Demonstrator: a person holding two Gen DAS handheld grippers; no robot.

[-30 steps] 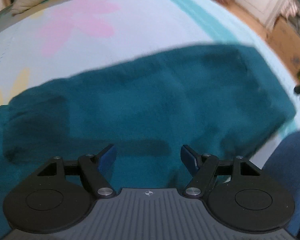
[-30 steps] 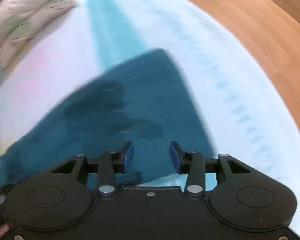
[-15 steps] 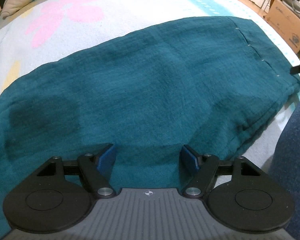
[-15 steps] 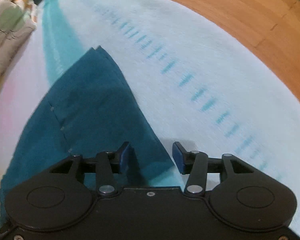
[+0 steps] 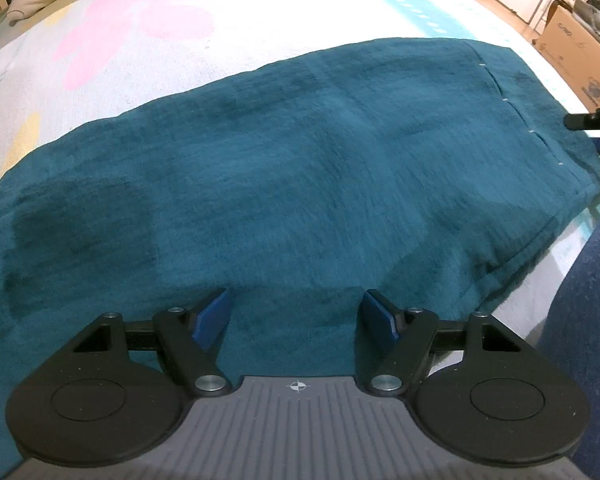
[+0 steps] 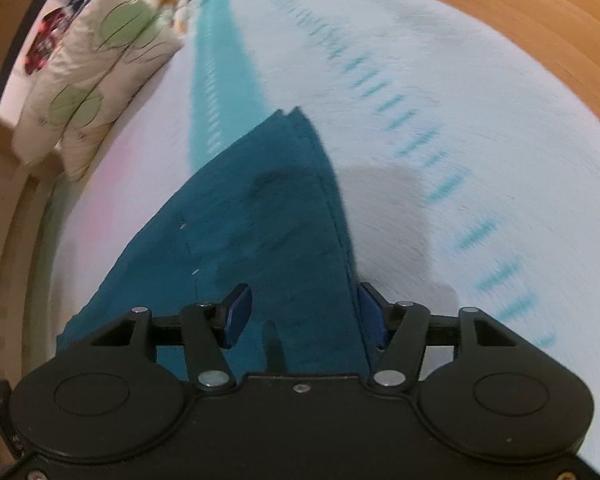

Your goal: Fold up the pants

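Teal pants [image 5: 300, 168] flat on bed [image 6: 440, 92], near edge between both sets of parted, empty jaws: left gripper [image 5: 296, 314] mid-hem, right gripper [image 6: 304, 312] straddling corner edge, likely lining up pinch for next fold.

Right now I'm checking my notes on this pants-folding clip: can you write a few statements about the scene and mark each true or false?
1. The teal woven pants lie spread on the pale bedspread with a pink flower print. True.
2. The left gripper is shut on a fold of cloth. False: its jaws stand open over the pants.
3. The right gripper is open, straddling the pants' end edge. True.
4. A brown cardboard box sits on the bed. False: it stands on the floor beyond the bed.
5. Leaf-print pillows lie at the bed's far end. True.
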